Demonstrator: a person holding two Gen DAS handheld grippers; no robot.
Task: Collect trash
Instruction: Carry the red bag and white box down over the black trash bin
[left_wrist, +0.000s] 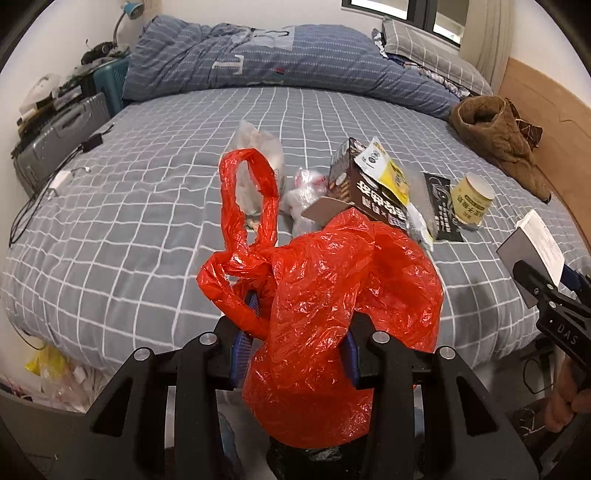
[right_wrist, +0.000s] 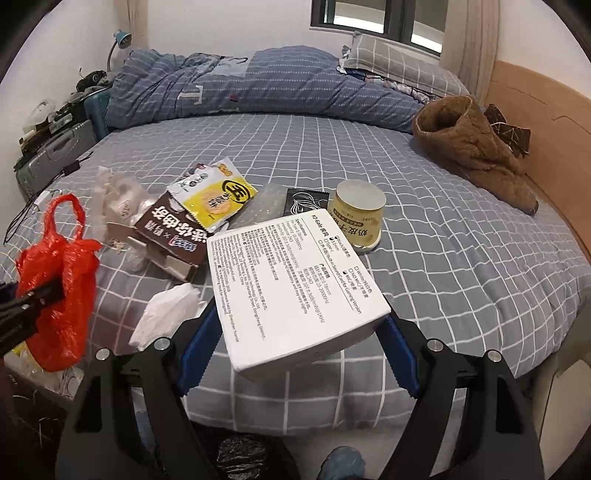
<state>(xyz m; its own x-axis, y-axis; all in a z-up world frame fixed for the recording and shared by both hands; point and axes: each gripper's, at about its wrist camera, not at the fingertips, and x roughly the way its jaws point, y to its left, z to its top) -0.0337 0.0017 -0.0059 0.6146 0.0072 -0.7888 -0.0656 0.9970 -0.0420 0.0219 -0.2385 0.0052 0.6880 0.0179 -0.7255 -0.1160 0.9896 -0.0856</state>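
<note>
Left gripper (left_wrist: 295, 332) fingers are pinched partway in on a crumpled red plastic bag (left_wrist: 332, 306). Right gripper (right_wrist: 295, 347) fingers spread wide, clamping a white printed box (right_wrist: 295, 284), both above the bed (right_wrist: 461, 266) with litter beyond.

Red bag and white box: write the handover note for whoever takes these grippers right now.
Left gripper: shut on the red plastic bag, held bunched above the near edge of the bed.
Right gripper: shut on the white printed box, lifted off the bed.
On the bed: brown carton, yellow snack packet, black sachet, yellow cup, crumpled white tissue, clear plastic wrappers.
Done: bag and box picked up.
Left: box not yet in the bag; the bag's mouth looks bunched, so it probably needs opening first. Then the rest.
</note>
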